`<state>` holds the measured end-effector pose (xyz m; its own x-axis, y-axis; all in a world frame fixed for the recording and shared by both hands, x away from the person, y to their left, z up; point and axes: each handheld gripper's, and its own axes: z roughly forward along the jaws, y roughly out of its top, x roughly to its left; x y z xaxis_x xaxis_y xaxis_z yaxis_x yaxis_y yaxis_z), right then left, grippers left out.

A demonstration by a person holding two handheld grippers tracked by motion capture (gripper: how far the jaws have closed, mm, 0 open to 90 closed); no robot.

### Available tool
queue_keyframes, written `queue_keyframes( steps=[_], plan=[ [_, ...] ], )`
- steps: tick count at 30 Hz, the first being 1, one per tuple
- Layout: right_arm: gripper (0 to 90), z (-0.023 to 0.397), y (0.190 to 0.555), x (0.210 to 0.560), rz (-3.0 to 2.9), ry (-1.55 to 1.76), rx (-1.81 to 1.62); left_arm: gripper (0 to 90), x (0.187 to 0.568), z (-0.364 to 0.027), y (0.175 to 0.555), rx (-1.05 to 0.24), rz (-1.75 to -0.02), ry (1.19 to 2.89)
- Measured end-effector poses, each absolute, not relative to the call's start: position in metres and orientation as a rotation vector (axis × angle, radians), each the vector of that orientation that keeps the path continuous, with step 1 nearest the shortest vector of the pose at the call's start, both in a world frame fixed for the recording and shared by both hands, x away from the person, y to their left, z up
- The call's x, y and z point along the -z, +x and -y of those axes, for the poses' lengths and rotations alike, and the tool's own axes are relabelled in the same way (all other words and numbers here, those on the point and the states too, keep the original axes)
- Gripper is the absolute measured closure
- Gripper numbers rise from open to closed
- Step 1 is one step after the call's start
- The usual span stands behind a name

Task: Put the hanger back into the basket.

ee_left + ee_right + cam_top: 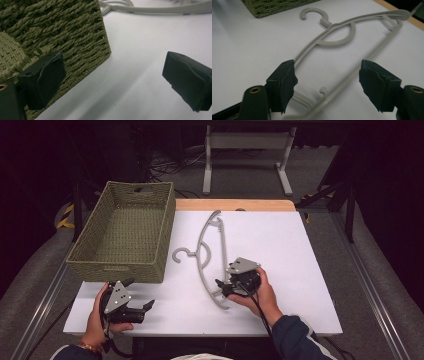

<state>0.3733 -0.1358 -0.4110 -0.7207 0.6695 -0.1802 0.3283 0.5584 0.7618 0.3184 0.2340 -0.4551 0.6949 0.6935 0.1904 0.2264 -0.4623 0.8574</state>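
Hanger, grey plastic, lies flat on the white tabletop, just right of the basket, with its hook pointing toward the basket wall and its long bar running from the far wooden edge down toward the person. Right tool, held in the right hand, sits at the hanger's near end; in the high view its black tips lie over the curved corner of the frame. In the right gripper view the jaws stand apart, one on either side of the hanger's near end, with the shoulder arm passing close by the left pad and the straight bar running between the pads; neither pad is seen pressing on the plastic. Contact between the left pad and the arm cannot be told for certain. Left tool, held in the left hand, rests low at the near left of the tabletop, just in front of the basket's near wall. In the left gripper view its jaws are wide apart with nothing but bare tabletop between them, and the woven basket corner stands just behind the left pad. Basket is olive green, woven, and open at the top.
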Motion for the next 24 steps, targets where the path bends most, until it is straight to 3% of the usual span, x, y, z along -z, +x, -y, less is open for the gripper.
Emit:
queue_keyframes(
  steps=[8,13,15,16,17,24],
  plan=[
    [32.6,0.09,0.397,0.429,-2.551,0.871,-0.891,5.2,0.455,-0.235,0.317,-0.666,-0.701,2.024],
    [49.7,0.08,0.411,0.446,-2.629,0.953,-0.883,5.7,0.456,-0.236,0.317,-0.678,-0.712,2.045],
    [52.0,0.08,0.411,0.446,-2.617,0.941,-0.879,5.7,0.456,-0.236,0.316,-0.677,-0.714,2.044],
    [61.2,0.08,0.41,0.445,-2.63,0.906,-0.86,5.8,0.456,-0.236,0.316,-0.673,-0.718,2.04],
    [64.8,0.08,0.409,0.445,-2.633,0.907,-0.865,5.8,0.457,-0.236,0.316,-0.662,-0.723,2.045],
    [68.8,0.086,0.408,0.443,-2.675,0.881,-0.865,7.2,0.459,-0.235,0.316,-0.658,-0.71,2.074]
  ],
)
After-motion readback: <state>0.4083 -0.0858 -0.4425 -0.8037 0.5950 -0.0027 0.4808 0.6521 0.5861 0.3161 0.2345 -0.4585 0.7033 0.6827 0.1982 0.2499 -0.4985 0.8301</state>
